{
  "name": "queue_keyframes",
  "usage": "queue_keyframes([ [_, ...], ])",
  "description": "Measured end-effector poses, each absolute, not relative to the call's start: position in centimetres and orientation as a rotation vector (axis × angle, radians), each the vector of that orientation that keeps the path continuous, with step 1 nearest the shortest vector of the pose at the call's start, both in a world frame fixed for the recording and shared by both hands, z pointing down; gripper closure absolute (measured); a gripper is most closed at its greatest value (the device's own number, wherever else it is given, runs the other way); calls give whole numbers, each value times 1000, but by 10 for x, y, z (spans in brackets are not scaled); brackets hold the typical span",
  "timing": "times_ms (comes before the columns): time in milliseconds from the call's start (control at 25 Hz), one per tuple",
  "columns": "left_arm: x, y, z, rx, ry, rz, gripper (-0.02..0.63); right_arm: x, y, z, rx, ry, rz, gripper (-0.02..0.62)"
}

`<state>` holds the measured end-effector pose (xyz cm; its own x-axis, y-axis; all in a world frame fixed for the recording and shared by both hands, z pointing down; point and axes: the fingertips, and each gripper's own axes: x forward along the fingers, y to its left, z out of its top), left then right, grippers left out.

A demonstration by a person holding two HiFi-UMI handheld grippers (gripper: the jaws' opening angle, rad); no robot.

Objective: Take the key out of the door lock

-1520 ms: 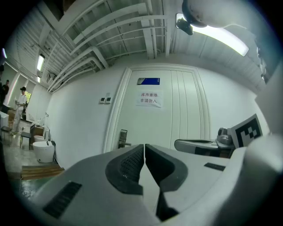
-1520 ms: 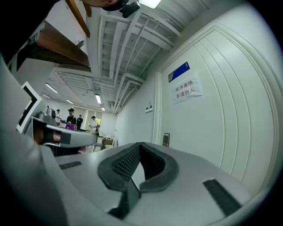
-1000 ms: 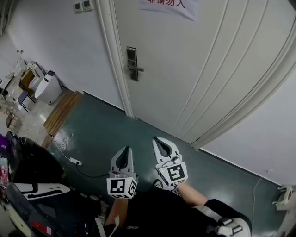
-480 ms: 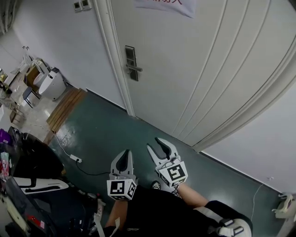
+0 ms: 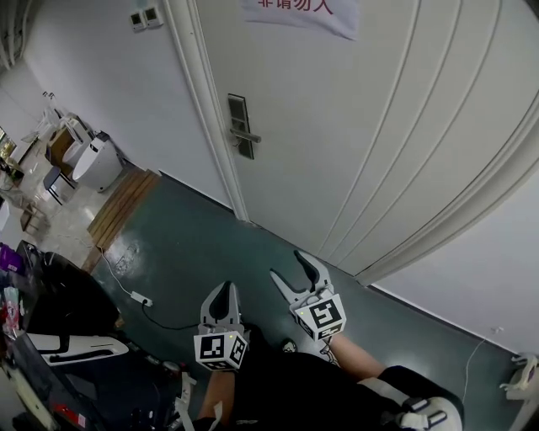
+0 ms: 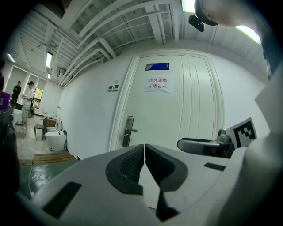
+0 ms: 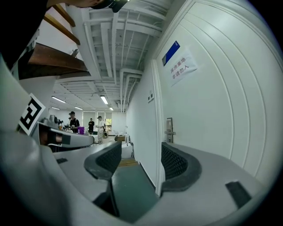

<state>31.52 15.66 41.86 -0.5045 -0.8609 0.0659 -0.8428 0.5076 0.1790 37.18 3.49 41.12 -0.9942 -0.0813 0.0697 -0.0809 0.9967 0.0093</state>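
Observation:
The white door (image 5: 362,126) carries a metal lock plate with a lever handle (image 5: 241,126) near its left edge. It also shows in the left gripper view (image 6: 128,131) and the right gripper view (image 7: 169,128). The lock is too small to make out a key. Both grippers hang low over the dark green floor, well short of the door. My left gripper (image 5: 223,291) is shut with nothing in it, its pads together (image 6: 144,148). My right gripper (image 5: 288,266) is opening, and its jaws stand wide with nothing between them (image 7: 140,150).
A paper notice (image 5: 303,13) is stuck high on the door. Left of the frame are wall switches (image 5: 141,17), a white appliance (image 5: 94,162), wooden boards (image 5: 122,206) and a power strip with cable (image 5: 139,299). Several people stand far off (image 7: 73,121).
The right gripper's jaws have gone from shut to wide apart. Both grippers sit slightly lower in the head view. The left gripper stays shut.

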Motion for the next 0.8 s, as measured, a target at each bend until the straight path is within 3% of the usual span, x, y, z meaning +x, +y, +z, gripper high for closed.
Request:
queue_keyframes([
  [800,150,173,419,1441,-2596,-260,578,198,52,415,62,-3011,-4,316],
])
